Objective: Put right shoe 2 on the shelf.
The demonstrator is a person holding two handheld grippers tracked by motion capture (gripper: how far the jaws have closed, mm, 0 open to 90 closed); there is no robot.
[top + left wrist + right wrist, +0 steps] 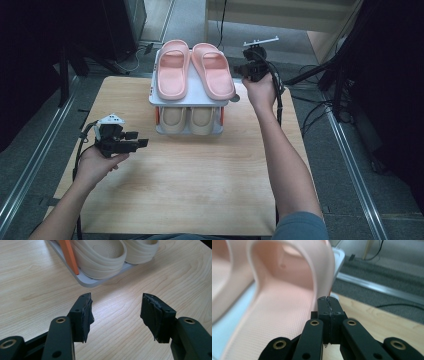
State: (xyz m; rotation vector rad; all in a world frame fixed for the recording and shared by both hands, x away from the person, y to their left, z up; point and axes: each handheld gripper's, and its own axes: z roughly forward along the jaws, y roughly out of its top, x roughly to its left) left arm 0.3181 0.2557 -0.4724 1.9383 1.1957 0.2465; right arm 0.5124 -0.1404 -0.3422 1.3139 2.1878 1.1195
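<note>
A pair of pink slippers lies on the top shelf of a small white two-tier rack. Two beige slippers sit on the lower tier. My right gripper is at the right edge of the right pink slipper. In the right gripper view that gripper has its pads pressed flat together with nothing between them, just beside the slipper's strap. My left gripper rests low over the table left of the rack. Its jaws stand wide apart and empty, pointing at the beige slippers.
The rack has orange posts and stands at the far middle of the wooden table. Beyond the table's far edge lie grey floor, cables and metal rails. Dark stands flank both sides.
</note>
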